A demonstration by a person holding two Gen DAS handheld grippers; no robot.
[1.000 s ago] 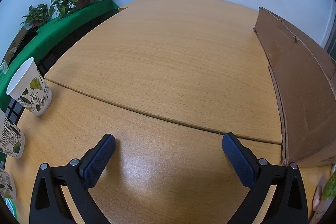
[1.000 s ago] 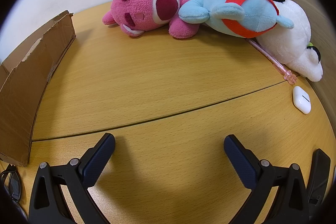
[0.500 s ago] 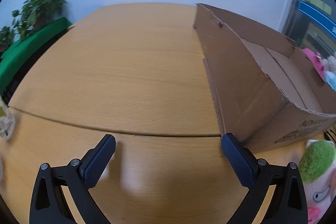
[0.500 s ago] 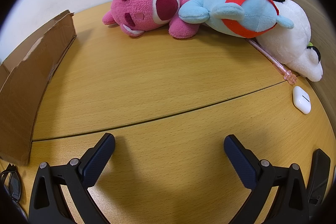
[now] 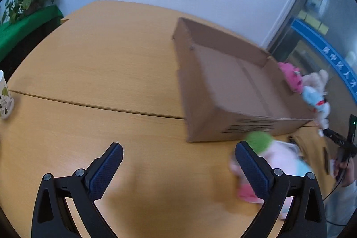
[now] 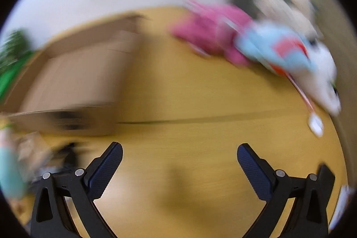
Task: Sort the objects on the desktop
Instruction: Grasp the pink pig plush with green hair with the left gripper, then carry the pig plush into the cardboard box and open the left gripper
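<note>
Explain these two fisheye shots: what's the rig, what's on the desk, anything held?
No robot arm here: a person carries a hand-held gripper in each hand, each with a camera looking forward along its two blue-padded fingers. The left hand-held gripper and the right hand-held gripper are both open and hold nothing. On the wooden desk sits an open cardboard box, apparently empty. Beside it lies a soft toy with a green top, blurred. The right view, heavily blurred, shows a pink plush, a blue plush and a small white case. A paper cup stands at the left edge.
</note>
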